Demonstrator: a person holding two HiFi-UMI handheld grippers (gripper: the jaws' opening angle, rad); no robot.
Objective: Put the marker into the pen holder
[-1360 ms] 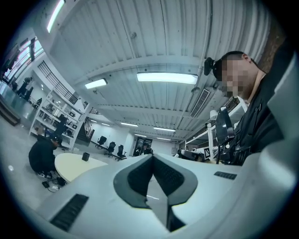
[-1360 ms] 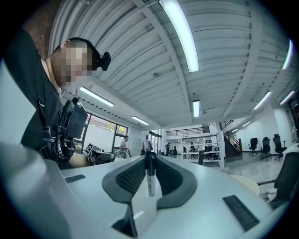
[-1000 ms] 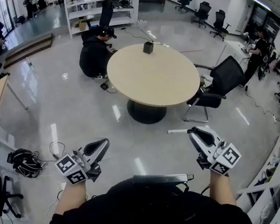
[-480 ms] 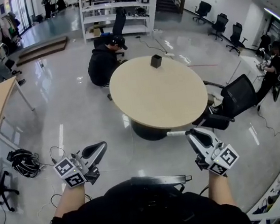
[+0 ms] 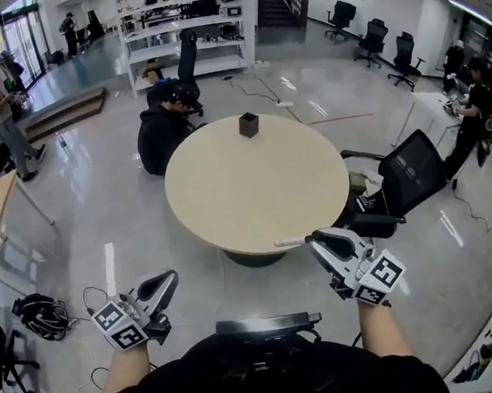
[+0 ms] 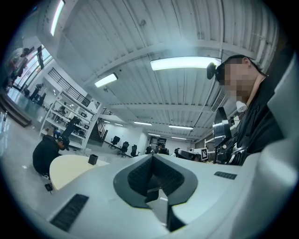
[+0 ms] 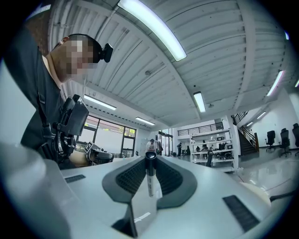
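One marker (image 5: 288, 242) clamped in right tongs (image 5: 315, 239) | left tongs (image 5: 170, 278) pressed together | pen holder (image 5: 248, 125) on table (image 5: 254, 190), contents not discernible

Beige round table (image 5: 253, 181), black pen holder (image 5: 248, 125), white marker (image 7: 149, 179) with black cap, pale grey left gripper (image 5: 169, 280) and right gripper (image 5: 315, 240), dark grey ribbed pads (image 7: 128, 177), black-and-white square-patterned cubes (image 5: 119, 325), glossy grey floor (image 5: 122, 207), black chair (image 5: 409, 174)
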